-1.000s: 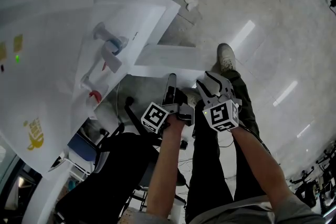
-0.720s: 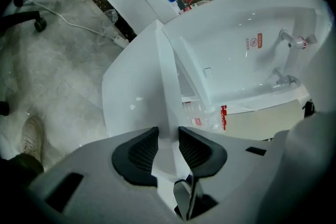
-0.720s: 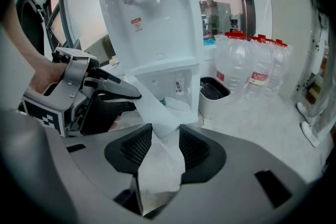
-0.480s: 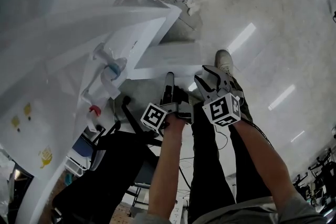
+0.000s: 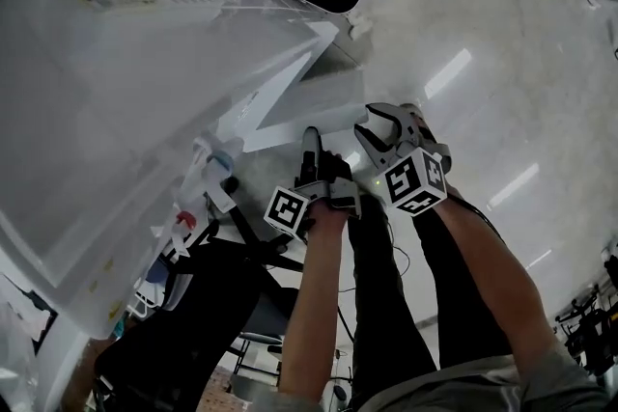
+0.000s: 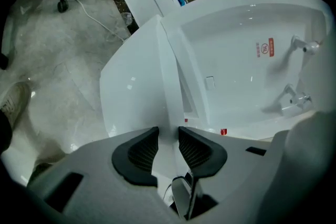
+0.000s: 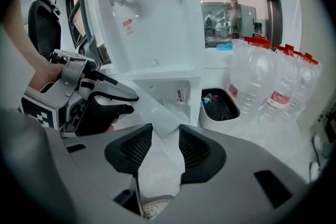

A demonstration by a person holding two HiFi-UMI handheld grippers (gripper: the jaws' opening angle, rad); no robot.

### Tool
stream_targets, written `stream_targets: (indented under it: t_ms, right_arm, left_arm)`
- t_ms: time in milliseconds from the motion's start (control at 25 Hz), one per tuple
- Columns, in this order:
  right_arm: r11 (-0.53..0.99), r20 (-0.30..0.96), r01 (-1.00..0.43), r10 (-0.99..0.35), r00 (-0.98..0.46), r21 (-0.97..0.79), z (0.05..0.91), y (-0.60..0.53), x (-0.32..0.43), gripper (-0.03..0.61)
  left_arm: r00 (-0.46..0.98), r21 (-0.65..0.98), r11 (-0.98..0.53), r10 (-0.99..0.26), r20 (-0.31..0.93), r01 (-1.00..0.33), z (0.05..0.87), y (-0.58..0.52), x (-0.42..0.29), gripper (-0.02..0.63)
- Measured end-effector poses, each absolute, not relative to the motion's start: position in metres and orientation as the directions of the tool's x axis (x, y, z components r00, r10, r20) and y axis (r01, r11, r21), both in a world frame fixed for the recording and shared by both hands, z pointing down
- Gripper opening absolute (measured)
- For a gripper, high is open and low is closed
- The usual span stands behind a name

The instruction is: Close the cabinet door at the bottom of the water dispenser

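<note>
A black office chair (image 5: 193, 304) stands at the left of the water dispenser (image 5: 145, 63), close against its side. The white dispenser fills the left half of the head view, with a blue tap (image 5: 217, 159) and a red tap (image 5: 183, 222) on its front. At the foot of the dispenser the cabinet door (image 5: 309, 106) stands open, swung out from the body so that the compartment behind it shows in the right gripper view. The left gripper (image 5: 311, 142) reaches to the door's free edge; in the left gripper view its jaws are pressed together on that edge, the white panel (image 6: 136, 86) running down between the two black pads (image 6: 142, 149). Just to the right of it, beside the same door, is the right gripper (image 5: 379, 132). In the right gripper view its jaws stand apart, and the door's corner (image 7: 152, 107) reaches to the opening between their tips, though contact cannot be made out; the left gripper (image 7: 126, 102) shows there, gripping the door farther along its edge. Right of the dispenser's base a dark trash bin (image 7: 220, 105) sits on the pale floor (image 5: 502, 63), and beyond it stands a row of large clear water bottles (image 7: 273, 81) with red caps.
</note>
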State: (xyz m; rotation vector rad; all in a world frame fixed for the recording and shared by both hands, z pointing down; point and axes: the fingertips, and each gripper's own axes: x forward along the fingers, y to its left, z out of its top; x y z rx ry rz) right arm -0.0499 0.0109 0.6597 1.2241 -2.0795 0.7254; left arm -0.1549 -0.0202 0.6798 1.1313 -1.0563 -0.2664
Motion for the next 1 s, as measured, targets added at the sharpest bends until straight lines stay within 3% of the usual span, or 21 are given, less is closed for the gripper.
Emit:
stream_targets:
  t_ms: [1000]
  right_arm:
    - [0.596,0.729,-0.79,-0.478,-0.491,-0.141,0.66,-0.087,-0.026,0.153]
  left_arm:
    - [0.518,0.864,0.457,-0.697,0.496,-0.211,0.632,-0.072,-0.132,0.124]
